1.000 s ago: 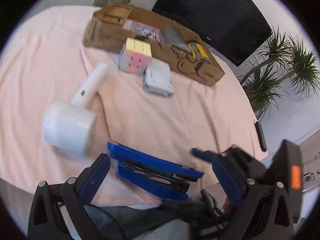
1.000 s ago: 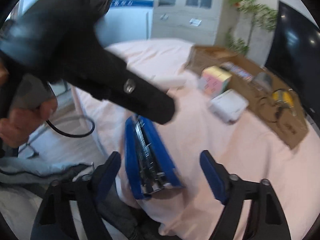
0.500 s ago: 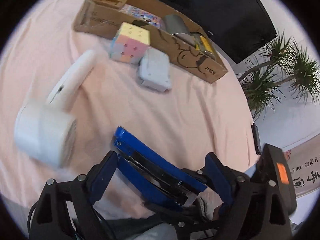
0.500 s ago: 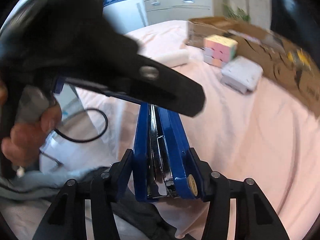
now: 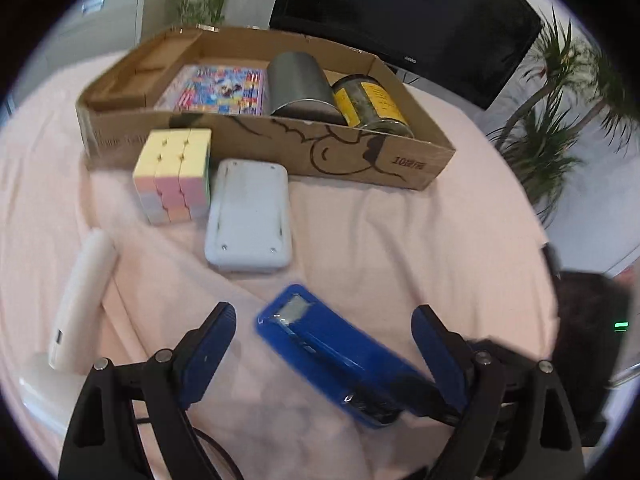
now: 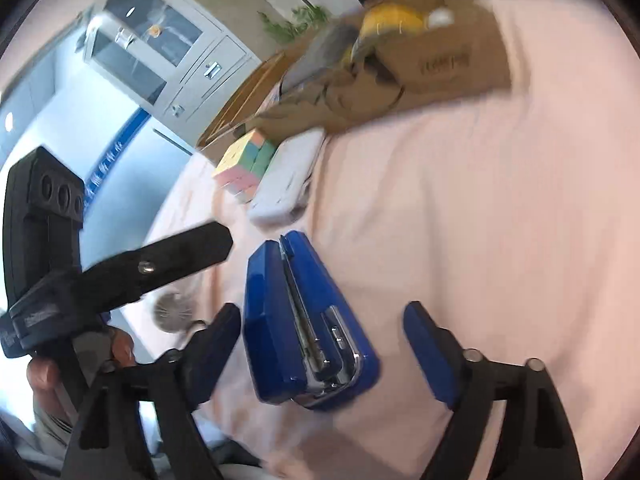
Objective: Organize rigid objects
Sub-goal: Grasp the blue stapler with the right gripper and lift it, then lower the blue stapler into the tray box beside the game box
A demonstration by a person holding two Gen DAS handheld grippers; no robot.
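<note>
Holding a booklet (image 5: 218, 90), tin (image 5: 298, 88) and jar (image 5: 372, 106), the cardboard box (image 5: 360, 152) stands open.

Open cloth (image 5: 380, 248) between stapler (image 5: 340, 360) and box (image 5: 360, 152); calculator (image 5: 248, 216) crowds leftward.

Blue stapler (image 6: 304, 320): glossy plastic shell, shiny metal inside.
Pink tablecloth (image 5: 400, 240): matt, wrinkled cloth.
Brown box (image 5: 360, 152): matt cardboard.
Grey can (image 5: 298, 84): dull brushed metal.
White flat case (image 5: 248, 216): smooth matt plastic.
</note>
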